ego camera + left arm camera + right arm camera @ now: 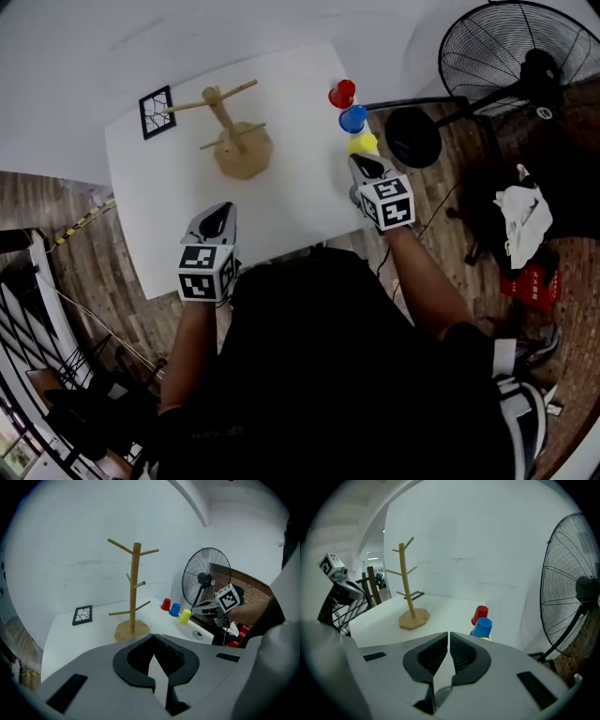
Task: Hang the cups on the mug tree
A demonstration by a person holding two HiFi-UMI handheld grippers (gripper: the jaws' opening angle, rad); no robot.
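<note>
A wooden mug tree [234,131] stands bare on the white table [300,206]; it also shows in the left gripper view [135,588] and the right gripper view [408,581]. A red cup [342,94], a blue cup [352,119] and a yellow cup [363,143] stand upside down in a row along the table's right edge. My right gripper [361,161] hovers just short of the yellow cup, shut and empty [448,633]. Near the front edge, my left gripper [223,210] points at the tree, shut with nothing in it [153,637].
A black-framed tile [157,112] lies at the table's far left corner. A large standing fan [520,56] with a round black base [412,138] stands close beyond the right edge, beside the cups. White cloth [525,216] lies on the wooden floor.
</note>
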